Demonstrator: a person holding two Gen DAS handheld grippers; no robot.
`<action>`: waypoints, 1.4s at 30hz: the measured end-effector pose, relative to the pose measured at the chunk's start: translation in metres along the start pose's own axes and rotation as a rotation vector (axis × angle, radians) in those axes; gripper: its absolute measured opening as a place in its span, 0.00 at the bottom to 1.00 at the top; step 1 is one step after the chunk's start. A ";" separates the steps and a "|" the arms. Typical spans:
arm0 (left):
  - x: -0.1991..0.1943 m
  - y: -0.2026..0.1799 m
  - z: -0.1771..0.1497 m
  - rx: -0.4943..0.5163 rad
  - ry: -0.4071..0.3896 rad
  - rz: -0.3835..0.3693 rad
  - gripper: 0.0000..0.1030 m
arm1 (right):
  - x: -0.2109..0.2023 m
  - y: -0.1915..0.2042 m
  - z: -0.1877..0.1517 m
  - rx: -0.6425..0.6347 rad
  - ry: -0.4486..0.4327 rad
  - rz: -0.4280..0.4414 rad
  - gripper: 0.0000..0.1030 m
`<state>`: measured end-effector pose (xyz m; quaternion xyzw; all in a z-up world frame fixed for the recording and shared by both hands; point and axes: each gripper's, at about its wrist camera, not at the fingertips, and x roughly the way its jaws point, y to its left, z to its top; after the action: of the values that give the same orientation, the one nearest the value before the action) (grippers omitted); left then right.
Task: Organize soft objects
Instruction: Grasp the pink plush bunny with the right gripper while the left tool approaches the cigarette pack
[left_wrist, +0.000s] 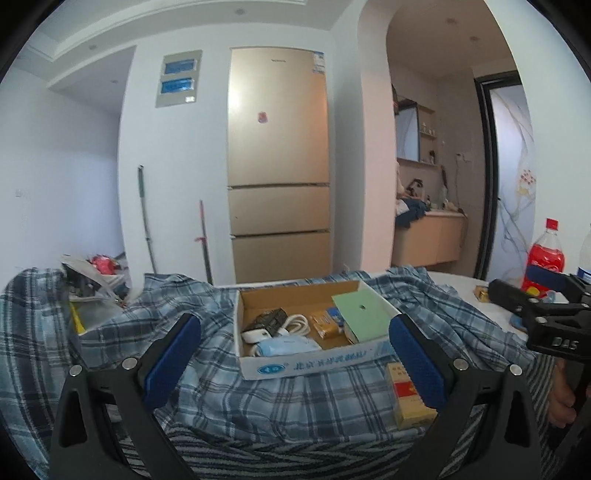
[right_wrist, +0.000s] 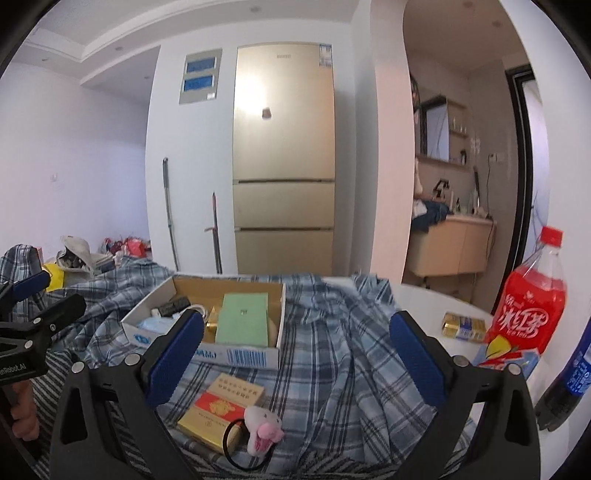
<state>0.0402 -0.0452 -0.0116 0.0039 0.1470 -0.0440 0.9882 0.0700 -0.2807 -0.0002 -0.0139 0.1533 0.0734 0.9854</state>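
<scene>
plaid cloth, soft, light and likely to slump, lies rumpled across the frame's middle under the cardboard box, best pinched at a raised fold, while left gripper and right gripper both gape wide, holding nothing.

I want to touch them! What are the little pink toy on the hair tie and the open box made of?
The little pink toy looks like soft, fuzzy plush; its surface is fluffy and matte. The open box looks like cardboard: plain brown inside, white printed outside, with thin folded walls.
</scene>
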 end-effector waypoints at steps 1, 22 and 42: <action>0.002 -0.001 0.000 0.004 0.014 -0.005 0.96 | 0.004 0.000 -0.001 -0.005 0.034 -0.014 0.97; 0.055 -0.027 -0.027 0.078 0.394 -0.140 0.57 | 0.078 0.007 -0.046 -0.046 0.585 0.085 0.52; 0.060 -0.028 -0.029 0.084 0.430 -0.209 0.86 | 0.079 0.009 -0.052 -0.053 0.604 0.144 0.32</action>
<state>0.0859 -0.0780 -0.0568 0.0393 0.3514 -0.1503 0.9232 0.1273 -0.2630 -0.0735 -0.0501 0.4376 0.1394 0.8869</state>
